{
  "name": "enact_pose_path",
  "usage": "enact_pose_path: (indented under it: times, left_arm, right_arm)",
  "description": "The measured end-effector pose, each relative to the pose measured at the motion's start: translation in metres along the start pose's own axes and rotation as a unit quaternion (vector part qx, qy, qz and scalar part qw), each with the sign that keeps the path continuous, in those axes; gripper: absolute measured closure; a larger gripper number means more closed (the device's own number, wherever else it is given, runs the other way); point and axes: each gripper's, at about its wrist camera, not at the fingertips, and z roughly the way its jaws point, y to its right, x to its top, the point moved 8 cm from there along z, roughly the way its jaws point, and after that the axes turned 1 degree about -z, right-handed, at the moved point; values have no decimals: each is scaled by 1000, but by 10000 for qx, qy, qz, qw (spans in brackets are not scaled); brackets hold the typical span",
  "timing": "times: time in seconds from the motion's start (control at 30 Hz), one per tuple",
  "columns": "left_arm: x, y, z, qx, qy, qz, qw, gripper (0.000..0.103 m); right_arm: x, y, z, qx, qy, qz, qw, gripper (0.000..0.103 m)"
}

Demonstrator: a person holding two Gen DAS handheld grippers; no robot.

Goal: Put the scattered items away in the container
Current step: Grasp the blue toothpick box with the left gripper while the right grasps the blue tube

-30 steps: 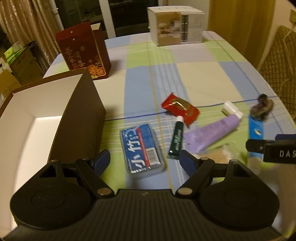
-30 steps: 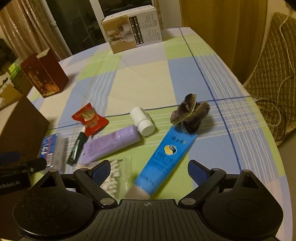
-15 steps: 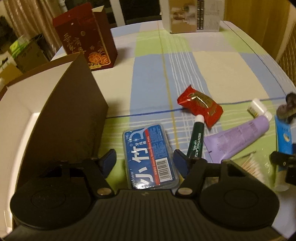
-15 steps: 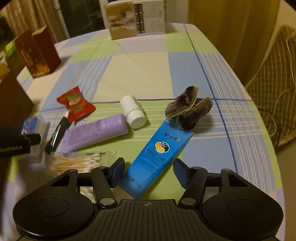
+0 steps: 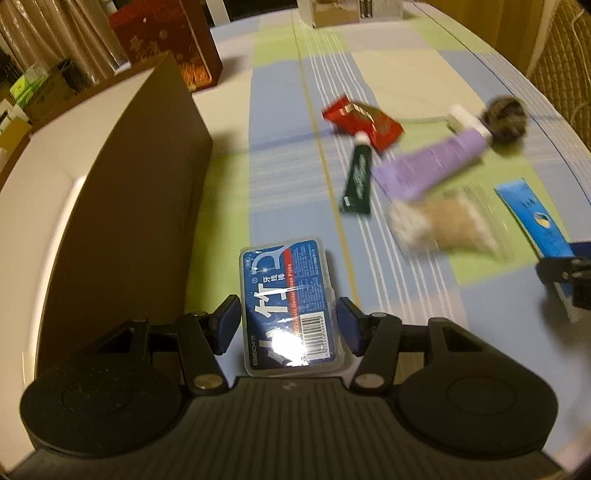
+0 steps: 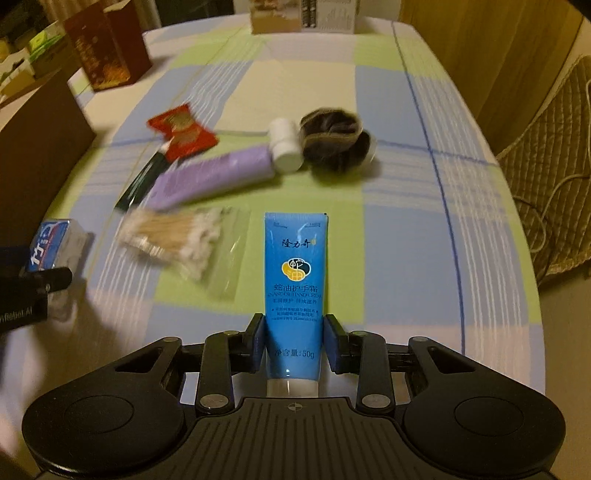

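Left wrist view: my left claw [image 5: 287,323] grips the floss box [image 5: 288,302] beside the open carton [image 5: 110,206]; my right claw [image 6: 294,343] clamps the blue tube [image 6: 295,280]. Next I judge both need lifting over the carton.

Dim, yellowish indoor light fell from above. Motion blur smeared the cotton swabs [image 5: 443,225]; glare flared on the floss-pick case [image 5: 286,302]; fisheye bent the edges.

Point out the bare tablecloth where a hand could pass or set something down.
Free: the far cloth between red packet and pale carton; the right strip beyond hair tie. Crowded: around purple tube, green tube and cotton swabs.
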Motion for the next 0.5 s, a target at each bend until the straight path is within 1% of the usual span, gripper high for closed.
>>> enact_pose_path:
  times: [0.1,0.13,0.17,0.2,0.23,0.3,0.4,0.43,0.47,0.5]
  left_arm:
    - [-8,1,1,-80,-112,-108,9998,48]
    - [-8,0,4,-111,-143,-165,9997,45]
    - [-9,-1,6,-132,-171,-237,9995,44]
    - [-10,-3,8,-143,-207,-322,9992,43]
    - [-9,-4,10,-169,-223,-412,9988,41]
    - [-5,-6,12,-198,-179,-501,9984,41]
    - [-1,-5,14,-131,-43,-417,9990,40]
    - [0,-5,15,-138,-2,-394,9991,42]
    - [0,-3,15,-181,28,-375,9991,47]
    - [0,-1,14,-228,45,-336,9992,49]
  right_arm:
    - [-8,-3,-4,-9,-8,-125,9999,67]
    - [-8,-3,-4,2,10,-134,9999,64]
    - [-8,-3,-4,28,30,-97,9999,42]
    - [-8,0,-4,-36,47,-27,10000,24]
    - [-7,3,-4,-85,105,18,9999,24]
    - [-4,5,-4,-68,186,52,9998,24]
    - [-1,4,1,-21,194,90,9998,24]
    - [0,3,3,16,211,68,9998,27]
    - [1,1,4,9,227,-9,9997,36]
    - [1,-3,4,-63,284,-175,9994,51]
